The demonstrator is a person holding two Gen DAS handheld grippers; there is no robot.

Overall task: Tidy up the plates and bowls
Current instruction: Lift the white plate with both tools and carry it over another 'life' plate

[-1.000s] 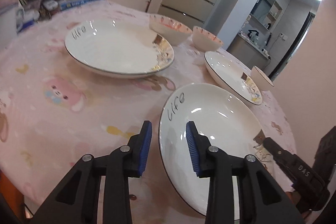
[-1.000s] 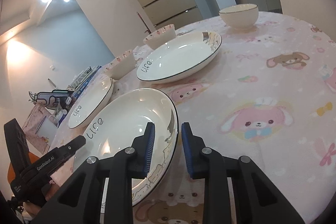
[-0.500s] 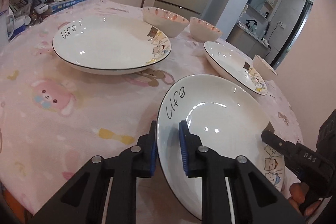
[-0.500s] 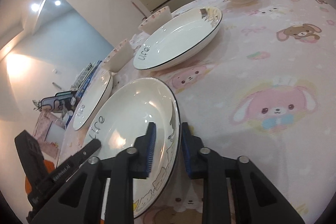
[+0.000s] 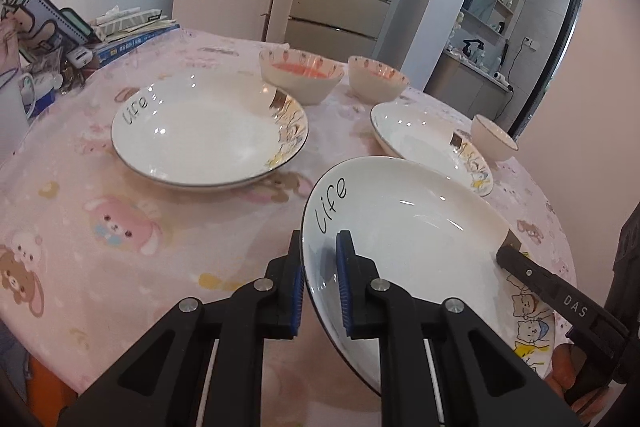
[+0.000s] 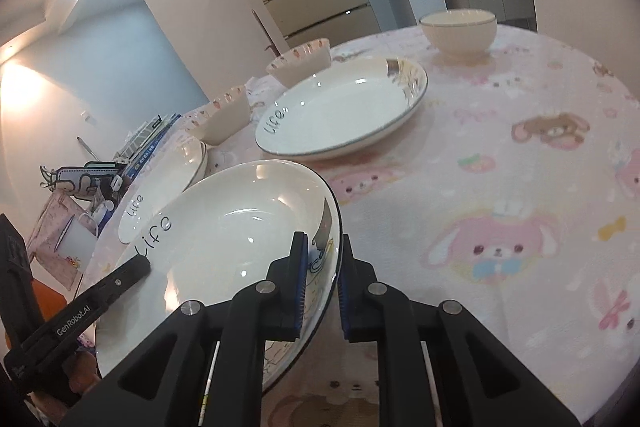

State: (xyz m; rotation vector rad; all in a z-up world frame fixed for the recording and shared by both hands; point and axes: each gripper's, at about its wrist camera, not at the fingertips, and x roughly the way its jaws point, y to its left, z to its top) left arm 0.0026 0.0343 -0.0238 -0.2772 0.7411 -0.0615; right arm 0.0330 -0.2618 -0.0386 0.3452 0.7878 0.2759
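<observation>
- White ceramic plate (image 5: 416,227) marked "life", tilted, raised above the pink cartoon-print desk (image 5: 100,227); sits at 5 o'clock in the left wrist view, 7 o'clock in the right wrist view.
- Left gripper (image 5: 319,279) clamped on the plate's rim near the "life" lettering, one blue pad under the rim, the other on the inner face.
- Right gripper (image 6: 323,279) clamped on the opposite rim, over the cartoon print, blue pads on either side of the edge; seen from the left wrist view as a black finger at 4 o'clock.
- Second plate (image 5: 208,135), also marked "life", flat on the desk at 10 o'clock of the held plate in the left wrist view.
- Third plate (image 5: 428,143) flat at 1 o'clock, just beyond the held plate's far rim.
- Two bowls with pink patterned rims (image 5: 300,75) side by side at 12 o'clock, behind the second plate.
- Plain cream bowl (image 5: 494,143) just beside the third plate's right edge.
- Books and clutter (image 5: 120,35) at 10 o'clock on the desk's far left edge.
</observation>
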